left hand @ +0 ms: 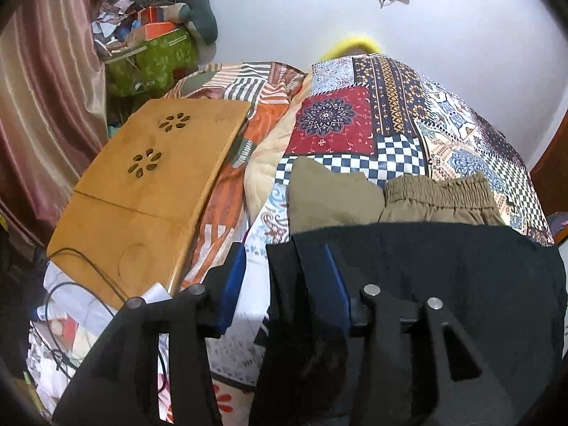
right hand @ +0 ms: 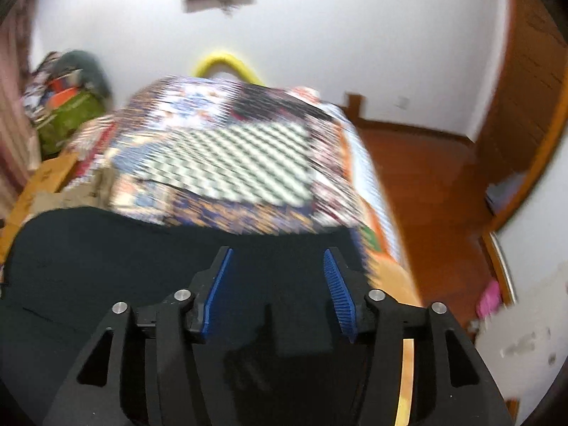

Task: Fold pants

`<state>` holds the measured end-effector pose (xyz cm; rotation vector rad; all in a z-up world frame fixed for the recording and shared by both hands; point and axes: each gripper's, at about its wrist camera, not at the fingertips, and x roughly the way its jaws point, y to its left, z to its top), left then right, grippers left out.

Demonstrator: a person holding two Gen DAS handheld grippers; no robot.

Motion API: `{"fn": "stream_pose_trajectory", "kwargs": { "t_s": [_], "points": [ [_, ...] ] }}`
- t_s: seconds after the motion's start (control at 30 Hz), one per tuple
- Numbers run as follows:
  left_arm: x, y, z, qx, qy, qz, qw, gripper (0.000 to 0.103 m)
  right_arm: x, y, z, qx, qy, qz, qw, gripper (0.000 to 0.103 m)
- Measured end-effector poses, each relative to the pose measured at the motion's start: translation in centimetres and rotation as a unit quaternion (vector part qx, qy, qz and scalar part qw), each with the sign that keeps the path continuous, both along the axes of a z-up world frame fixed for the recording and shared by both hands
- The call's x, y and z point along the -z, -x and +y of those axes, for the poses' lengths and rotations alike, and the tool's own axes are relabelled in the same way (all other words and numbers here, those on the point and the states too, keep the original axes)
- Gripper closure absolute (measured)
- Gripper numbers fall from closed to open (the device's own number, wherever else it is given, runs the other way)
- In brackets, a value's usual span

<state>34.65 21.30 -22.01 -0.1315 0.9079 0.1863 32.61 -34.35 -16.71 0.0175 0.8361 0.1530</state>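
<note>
Black pants lie at the near end of the bed on a patchwork quilt. My left gripper is open, its blue pads wide apart; the pants' left edge lies between them, over the right pad. In the blurred right wrist view the black pants spread under my right gripper, which is open with both blue pads above the cloth. Khaki pants with an elastic waistband lie folded just beyond the black ones.
A wooden lap desk sits on the bed's left side with a cable across it. Boxes and clutter stand at the far left by a curtain. A wooden floor and door lie to the right of the bed.
</note>
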Motion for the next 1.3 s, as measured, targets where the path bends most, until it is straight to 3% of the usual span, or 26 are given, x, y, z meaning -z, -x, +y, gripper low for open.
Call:
{"fn": "stream_pose_trajectory", "kwargs": {
  "t_s": [0.2,0.47,0.6,0.83,0.97,1.03,1.13,1.23,1.3],
  "points": [
    [1.9,-2.4,0.4,0.011,0.002,0.026,0.9996,0.053,0.1,-4.1,8.2,-0.097,-0.030,0.003,0.995,0.046],
    [6.5,-5.1,-0.3,0.032,0.018,0.080,0.9961,0.043,4.6,-8.0,17.1,-0.194,-0.030,0.070,0.978,0.043],
    [7.5,-5.8,-0.6,0.036,0.010,0.071,0.9968,0.035,6.9,-8.8,19.3,-0.221,-0.010,0.107,0.969,0.042],
    [7.8,-6.1,-0.8,0.046,0.007,0.065,0.9968,0.035,8.9,-9.8,20.1,-0.261,-0.041,0.159,0.951,0.034],
    [7.5,-5.9,-1.1,0.049,0.007,0.066,0.9966,0.060,8.7,-9.0,19.8,-0.269,-0.040,0.155,0.950,0.040],
    [7.1,-5.8,-1.5,0.051,-0.004,0.063,0.9967,0.070,8.5,-8.9,19.9,-0.273,-0.036,0.147,0.950,0.058],
    [6.5,-5.2,-1.9,0.057,-0.017,0.052,0.9969,0.080,7.8,-7.2,20.1,-0.273,-0.014,0.122,0.954,0.073],
    [6.1,-4.5,-1.6,0.057,-0.017,0.047,0.9971,0.083,7.3,-5.3,20.2,-0.274,0.017,0.091,0.957,0.085],
    [5.8,-4.1,-1.7,0.056,-0.021,0.044,0.9972,0.096,6.9,-4.3,20.1,-0.273,0.032,0.074,0.959,0.090]
  ]
}}
